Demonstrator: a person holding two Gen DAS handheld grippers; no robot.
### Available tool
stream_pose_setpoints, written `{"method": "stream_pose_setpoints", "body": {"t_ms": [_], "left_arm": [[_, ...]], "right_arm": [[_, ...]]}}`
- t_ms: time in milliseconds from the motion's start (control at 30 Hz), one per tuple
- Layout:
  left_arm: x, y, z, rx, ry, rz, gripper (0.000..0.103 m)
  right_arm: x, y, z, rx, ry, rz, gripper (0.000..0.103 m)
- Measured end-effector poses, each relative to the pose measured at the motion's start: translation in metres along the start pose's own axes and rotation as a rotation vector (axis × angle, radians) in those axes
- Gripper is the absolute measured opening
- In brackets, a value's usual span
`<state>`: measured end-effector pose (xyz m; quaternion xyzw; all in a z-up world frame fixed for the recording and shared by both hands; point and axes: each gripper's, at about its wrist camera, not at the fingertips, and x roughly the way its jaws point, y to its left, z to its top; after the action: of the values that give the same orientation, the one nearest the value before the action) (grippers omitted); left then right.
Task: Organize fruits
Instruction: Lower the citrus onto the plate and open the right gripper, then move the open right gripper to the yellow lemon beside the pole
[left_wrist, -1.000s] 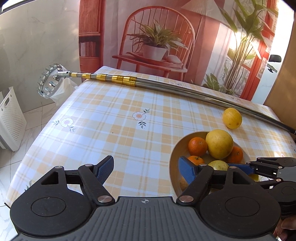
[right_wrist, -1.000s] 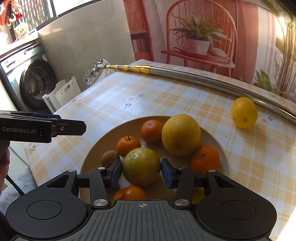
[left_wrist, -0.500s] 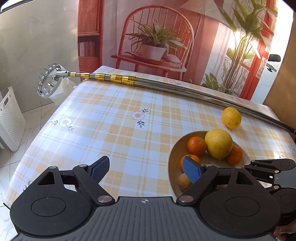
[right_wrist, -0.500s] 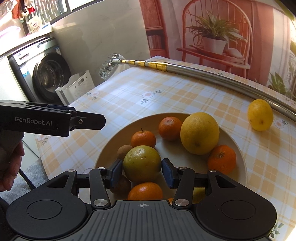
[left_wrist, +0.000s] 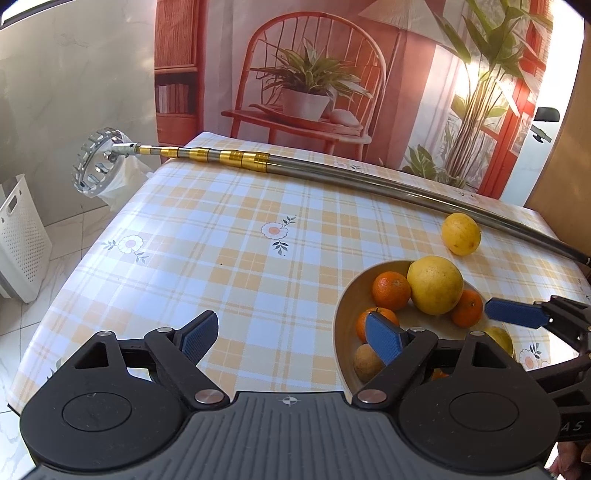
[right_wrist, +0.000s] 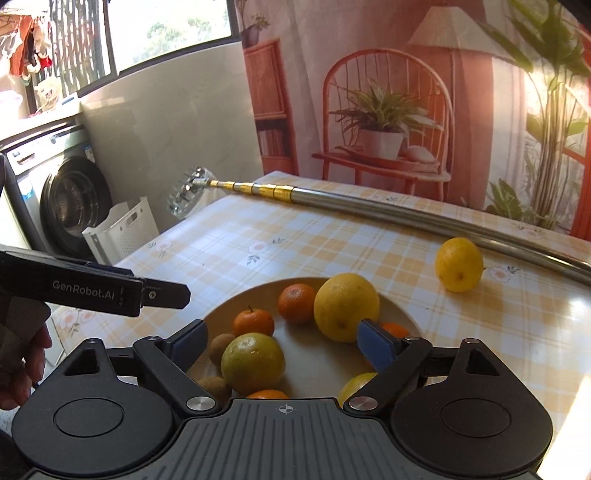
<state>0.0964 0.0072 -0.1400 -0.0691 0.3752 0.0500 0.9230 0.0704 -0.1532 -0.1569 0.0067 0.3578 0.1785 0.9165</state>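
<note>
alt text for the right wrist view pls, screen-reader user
Open right gripper above a tan bowl holding a greenish citrus, a large yellow citrus, mandarins and small brown fruits. A lemon lies on the checked tablecloth beside a metal pole.

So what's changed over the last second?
The right gripper let go: its fingers, clamped on the greenish-yellow round fruit, opened, leaving it in the tan bowl. The left gripper, already open, and the lone yellow lemon on the table stayed put.

One bowl (right_wrist: 402, 321), two claws (right_wrist: 282, 343)
</note>
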Motion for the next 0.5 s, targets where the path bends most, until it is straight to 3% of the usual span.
{"method": "stream_pose_setpoints", "body": {"t_ms": [200, 500], "left_arm": [[-0.002, 0.0, -0.001, 0.003, -0.007, 0.0, 0.089], [-0.002, -0.006, -0.001, 0.033, -0.012, -0.004, 0.089]], "right_arm": [[-0.012, -0.011, 0.0, 0.048, -0.07, -0.076, 0.102], [-0.028, -0.06, -0.018, 0.29, -0.149, -0.294, 0.103]]}}
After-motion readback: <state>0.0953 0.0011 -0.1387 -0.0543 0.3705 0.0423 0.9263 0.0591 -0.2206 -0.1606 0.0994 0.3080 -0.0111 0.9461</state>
